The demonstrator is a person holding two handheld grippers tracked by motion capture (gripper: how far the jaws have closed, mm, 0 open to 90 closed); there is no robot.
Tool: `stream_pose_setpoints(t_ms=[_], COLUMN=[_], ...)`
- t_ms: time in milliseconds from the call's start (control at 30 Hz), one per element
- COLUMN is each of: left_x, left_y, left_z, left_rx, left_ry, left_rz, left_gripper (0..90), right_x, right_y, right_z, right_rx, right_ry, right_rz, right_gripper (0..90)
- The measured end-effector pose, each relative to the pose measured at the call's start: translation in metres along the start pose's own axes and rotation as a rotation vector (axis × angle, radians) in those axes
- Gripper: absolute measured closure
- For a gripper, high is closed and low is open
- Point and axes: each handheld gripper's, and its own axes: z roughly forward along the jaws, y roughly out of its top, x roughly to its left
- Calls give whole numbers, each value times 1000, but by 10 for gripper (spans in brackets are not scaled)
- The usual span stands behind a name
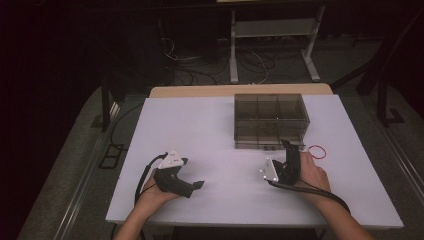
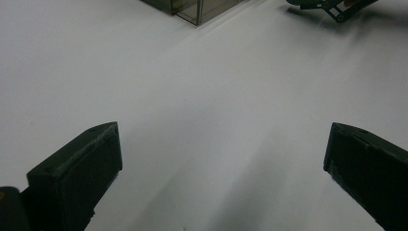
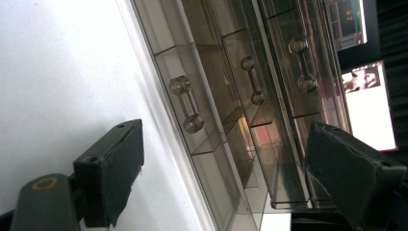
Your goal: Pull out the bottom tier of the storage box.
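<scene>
Before right tongs (image 3: 226,168): drawer box (image 3: 231,96).

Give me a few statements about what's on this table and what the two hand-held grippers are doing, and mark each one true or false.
1. The right gripper is turned toward the front of the smoky clear drawer box. True.
2. The left gripper is clamped on a rubber band. False: its jaws stand wide apart over bare white table, holding nothing.
3. A red rubber band lies on the table beside the right hand. True.
4. The drawer box has round clear handles on its drawer fronts. True.
5. The red rubber band sits inside a drawer. False: it lies on the table, outside the box.
</scene>
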Motion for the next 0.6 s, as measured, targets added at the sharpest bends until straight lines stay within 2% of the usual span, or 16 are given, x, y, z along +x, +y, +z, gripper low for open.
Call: stream_pose_setpoints(t_ms=[200, 600], left_x=[1, 0], left_y=[0, 0], left_z=[-2, -2], left_rx=[-13, -13], left_ry=[-2, -1], left_rz=[-15, -15], left_gripper=[0, 0], right_x=[-1, -7], right_y=[-1, -2], right_z=[2, 2], right_rx=[9, 5], right_ry=[31, 96], right_rz=[48, 150], right_gripper=[141, 141])
